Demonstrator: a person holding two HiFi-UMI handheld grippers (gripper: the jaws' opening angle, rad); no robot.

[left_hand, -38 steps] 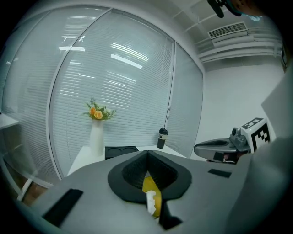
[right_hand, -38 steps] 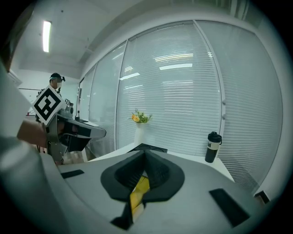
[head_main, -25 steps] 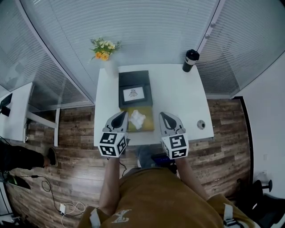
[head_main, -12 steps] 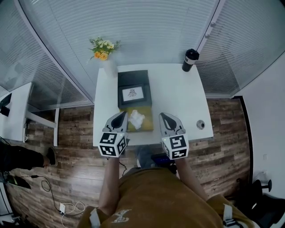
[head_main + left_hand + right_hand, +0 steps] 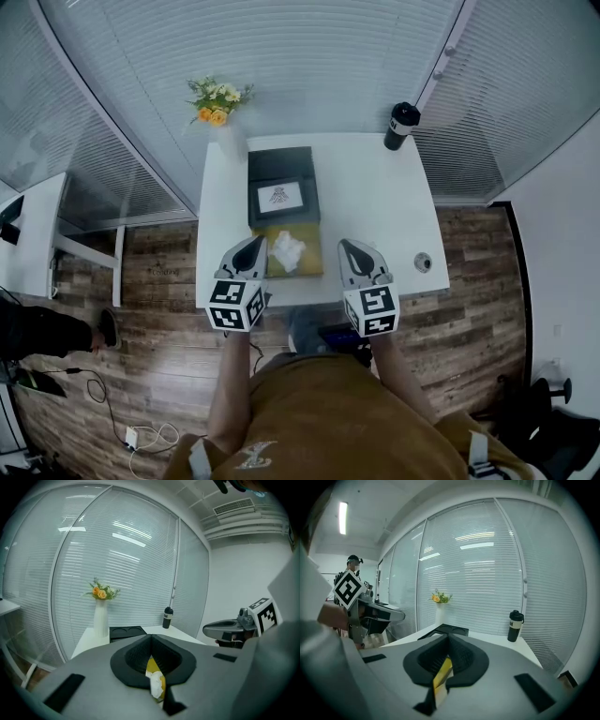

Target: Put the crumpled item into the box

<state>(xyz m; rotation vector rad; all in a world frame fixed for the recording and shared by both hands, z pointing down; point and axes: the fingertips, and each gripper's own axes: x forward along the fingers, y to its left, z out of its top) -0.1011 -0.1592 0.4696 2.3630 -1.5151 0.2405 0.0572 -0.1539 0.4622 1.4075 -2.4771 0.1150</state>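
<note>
Right now the left gripper [image 5: 258, 242] and right gripper [image 5: 346, 246] hover over the table's [image 5: 375, 187] near edge, jaws closed and empty. The crumpled paper [image 5: 288, 250] lies between them on the yellow box [image 5: 311, 262], nearer the left gripper and touching neither.

My counter [image 5: 375, 202] carries 1 white vase of flowers [image 5: 225, 122] at its far left corner and 1 black bottle [image 5: 401, 127] at its far right corner. Wooden floor [image 5: 150, 272] lies left and right of the counter.
</note>
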